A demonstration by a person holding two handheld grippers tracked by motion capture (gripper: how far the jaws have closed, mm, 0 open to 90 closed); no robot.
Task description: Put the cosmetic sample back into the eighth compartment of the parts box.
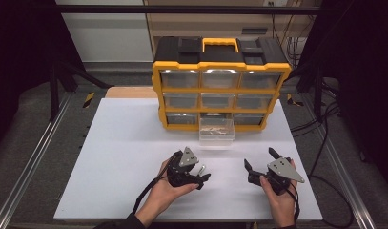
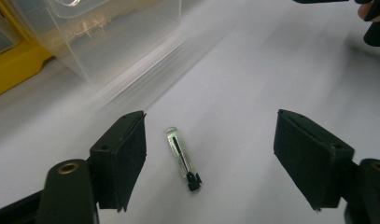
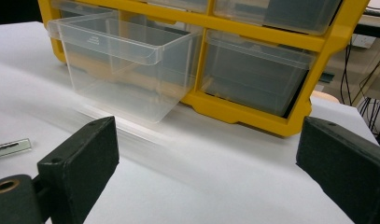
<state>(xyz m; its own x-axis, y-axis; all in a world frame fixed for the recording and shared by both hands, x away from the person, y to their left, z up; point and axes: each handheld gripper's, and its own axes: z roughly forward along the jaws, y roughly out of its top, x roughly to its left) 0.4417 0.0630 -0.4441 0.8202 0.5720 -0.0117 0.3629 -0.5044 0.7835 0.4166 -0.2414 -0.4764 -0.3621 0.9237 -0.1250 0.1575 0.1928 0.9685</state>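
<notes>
Left gripper (image 1: 199, 172): over the white table (image 1: 125, 157), low, jaws spread to either side of the small clear vial (image 2: 182, 157) without touching it; pads bare.
Left pad (image 2: 124, 158): close beside the vial's long side, a narrow strip of table between.
Vial, place: flat on the table between the left gripper's jaws, nearer the left pad, clear end pointing toward the open drawer (image 1: 216, 131), black cap (image 2: 193, 181) toward the camera; seen also at the edge of the right gripper view (image 3: 10, 148).
Vial, handling: judged very light, stiff, smooth-walled and likely slippery; round, so apt to roll or skate sideways under an uneven squeeze; possibly glass, so gentle pressure advised.
Vial, where to grip: across the middle of the clear barrel, pads square to its long sides; not at the cap, where a tip-over seems likely.
Open drawer: clear plastic, pulled out of the bottom row of the yellow organiser (image 1: 221, 81), beyond the vial, apart from it.
Right gripper (image 1: 261, 159): held above the table right of the vial, well apart from it, jaws spread wide, nothing between.
</notes>
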